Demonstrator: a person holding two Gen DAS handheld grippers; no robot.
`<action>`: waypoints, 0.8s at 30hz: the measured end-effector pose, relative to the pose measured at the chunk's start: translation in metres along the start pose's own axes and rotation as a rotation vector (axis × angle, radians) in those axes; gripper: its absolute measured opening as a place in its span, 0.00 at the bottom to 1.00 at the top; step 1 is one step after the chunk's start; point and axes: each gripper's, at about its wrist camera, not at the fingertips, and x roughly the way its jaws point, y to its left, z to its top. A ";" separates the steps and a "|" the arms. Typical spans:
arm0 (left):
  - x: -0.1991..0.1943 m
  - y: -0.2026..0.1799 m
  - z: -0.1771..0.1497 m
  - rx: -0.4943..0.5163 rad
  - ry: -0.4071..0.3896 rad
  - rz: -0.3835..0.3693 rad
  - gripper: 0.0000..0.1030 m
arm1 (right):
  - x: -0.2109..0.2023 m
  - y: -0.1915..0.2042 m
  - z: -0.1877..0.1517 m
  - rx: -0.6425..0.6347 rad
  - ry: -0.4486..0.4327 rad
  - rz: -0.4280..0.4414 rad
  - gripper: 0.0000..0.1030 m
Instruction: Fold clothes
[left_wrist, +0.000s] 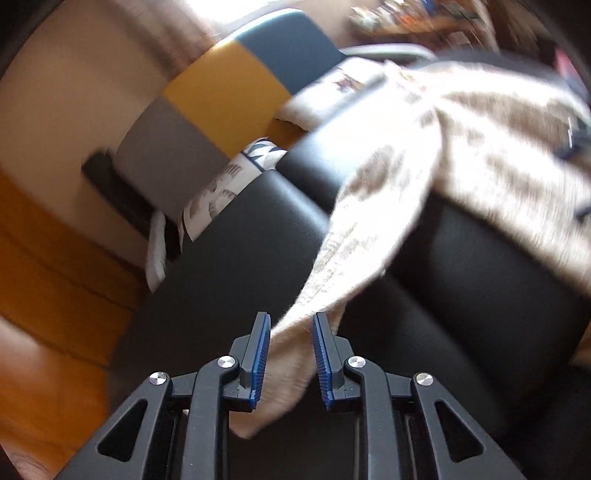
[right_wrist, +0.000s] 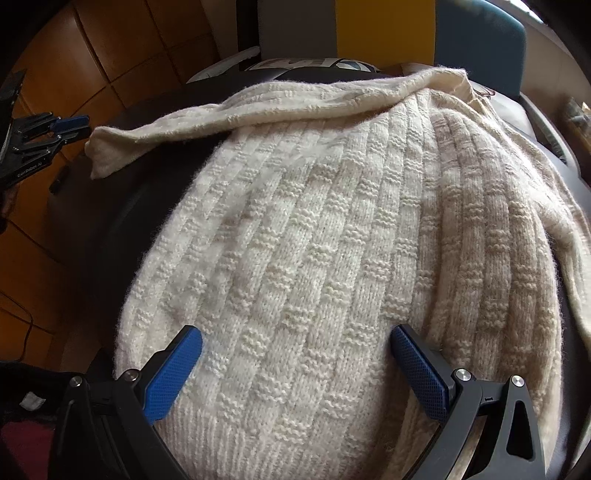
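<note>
A cream knitted sweater (right_wrist: 332, 240) lies spread over a black leather seat (right_wrist: 122, 206). One sleeve (right_wrist: 229, 110) is laid across its top, with the cuff pointing left. My right gripper (right_wrist: 295, 336) is wide open just above the ribbed hem, a blue pad on each side and nothing pinched. In the left wrist view, which is blurred, the sleeve (left_wrist: 369, 206) runs down between the fingers of my left gripper (left_wrist: 291, 317). Its blue pads stand a little apart and do not clamp the knit. In the right wrist view the left gripper (right_wrist: 70, 127) sits just left of the cuff.
A grey, yellow and blue cushion (left_wrist: 221, 99) and a white printed fabric (left_wrist: 221, 184) sit behind the black seat (left_wrist: 461, 277). Orange floor tiles (right_wrist: 110, 37) lie to the left. A cluttered shelf (left_wrist: 424, 18) is at the far right.
</note>
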 end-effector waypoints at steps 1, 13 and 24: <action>0.004 -0.005 0.000 0.052 -0.001 0.012 0.22 | 0.000 0.000 0.000 -0.001 0.002 -0.003 1.00; 0.043 0.012 0.003 -0.012 0.013 -0.093 0.08 | 0.004 -0.003 0.003 -0.014 0.001 -0.015 1.00; 0.038 0.148 -0.010 -0.716 -0.062 -0.554 0.04 | -0.003 -0.007 0.001 -0.010 0.018 -0.019 1.00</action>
